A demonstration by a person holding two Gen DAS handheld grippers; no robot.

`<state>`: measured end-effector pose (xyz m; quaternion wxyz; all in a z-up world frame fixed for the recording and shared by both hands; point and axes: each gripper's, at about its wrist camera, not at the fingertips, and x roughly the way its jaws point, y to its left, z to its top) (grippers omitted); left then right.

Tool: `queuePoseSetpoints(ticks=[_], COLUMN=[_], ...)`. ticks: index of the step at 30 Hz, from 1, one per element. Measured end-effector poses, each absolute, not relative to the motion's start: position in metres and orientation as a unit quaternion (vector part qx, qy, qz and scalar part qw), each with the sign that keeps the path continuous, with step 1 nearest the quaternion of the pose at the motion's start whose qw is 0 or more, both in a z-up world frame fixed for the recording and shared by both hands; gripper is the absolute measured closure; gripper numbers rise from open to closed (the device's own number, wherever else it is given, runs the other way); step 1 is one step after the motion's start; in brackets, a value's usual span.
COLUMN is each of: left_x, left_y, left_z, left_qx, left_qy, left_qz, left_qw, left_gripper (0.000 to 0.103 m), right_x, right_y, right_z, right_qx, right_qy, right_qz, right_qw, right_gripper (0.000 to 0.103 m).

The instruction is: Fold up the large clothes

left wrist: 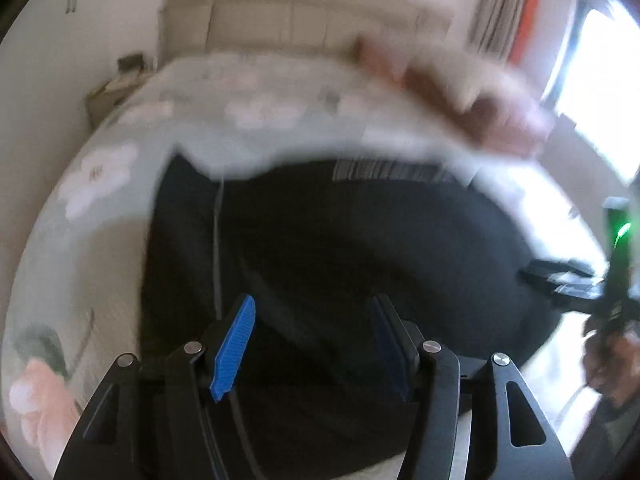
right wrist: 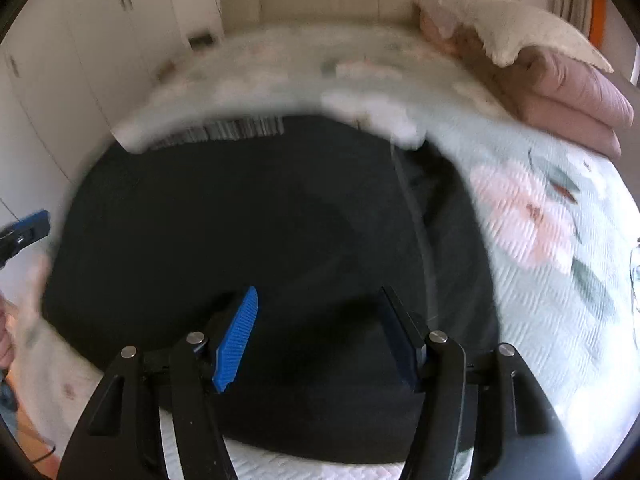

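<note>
On the bed, over its pale flowered cover, a big dark garment lies spread flat, and both claws hang above it. The left claw stands wide, its blue pad and dark pad well apart, nothing between them but the black cloth below; whether the tips touch the fabric is hard to say. The right claw is just as wide and carries nothing. A striped grey band shows at the garment's far edge, and a thin pale line runs down the cloth. Folded pink bedding sits at the bed's far corner under a cream cover. Both views are smeared with blur. The garment's near edge is hidden behind the claw arms. In the left view the other claw shows only as a dark blurred shape at the right edge.
</note>
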<state>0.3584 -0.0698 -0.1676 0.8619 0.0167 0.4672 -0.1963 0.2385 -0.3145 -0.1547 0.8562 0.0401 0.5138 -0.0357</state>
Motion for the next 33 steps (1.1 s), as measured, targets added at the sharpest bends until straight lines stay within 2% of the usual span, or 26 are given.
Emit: queuePoseSetpoints(ticks=[2,4,10,13,15,17,20,23,26,33], left_x=[0.372,0.372,0.365,0.365,0.377,0.399,0.44,0.47,0.474,0.449], left_y=[-0.062,-0.057,-0.061,-0.056,-0.054,-0.055,-0.052,-0.037,-0.02,-0.014], left_z=[-0.203,-0.203,-0.173,-0.135,-0.121,-0.114,-0.141,-0.201,-0.206,-0.185], left_qx=[-0.046,-0.058,-0.027,-0.038,-0.039,-0.044,-0.051,-0.099,-0.149,-0.125], left_qy=[0.496,0.486,0.466,0.414,0.395,0.391,0.439,0.529,0.519,0.496], left_qz=[-0.198,-0.205,-0.213,-0.24,-0.23,-0.209,-0.144,-0.131,-0.151,-0.171], left_qw=[0.844,0.848,0.858,0.877,0.889,0.895,0.885,0.833,0.828,0.842], left_gripper=[0.038,0.038,0.038,0.038,0.037,0.037,0.037,0.036,0.036,0.036], right_x=[0.238,0.235,0.229,0.233,0.25,0.277,0.318,0.341,0.344,0.328], right_y=[-0.31,-0.303,-0.316,-0.323,-0.327,-0.336,-0.356,-0.373,-0.371,-0.373], right_z=[-0.167,-0.166,-0.148,-0.114,-0.1,-0.1,-0.128,-0.176,-0.176,-0.166], right_qx=[0.025,-0.002,0.034,0.062,0.058,0.07,0.114,0.164,0.153,0.154], right_qy=[0.506,0.497,0.488,0.436,0.414,0.415,0.454,0.502,0.497,0.487], right_qz=[-0.042,-0.051,-0.029,-0.023,-0.043,-0.059,-0.068,-0.053,-0.06,-0.053], right_qw=[0.861,0.866,0.872,0.897,0.907,0.905,0.881,0.847,0.852,0.858], right_gripper=[0.037,0.037,0.036,0.035,0.021,0.02,0.02,0.019,0.019,0.019])
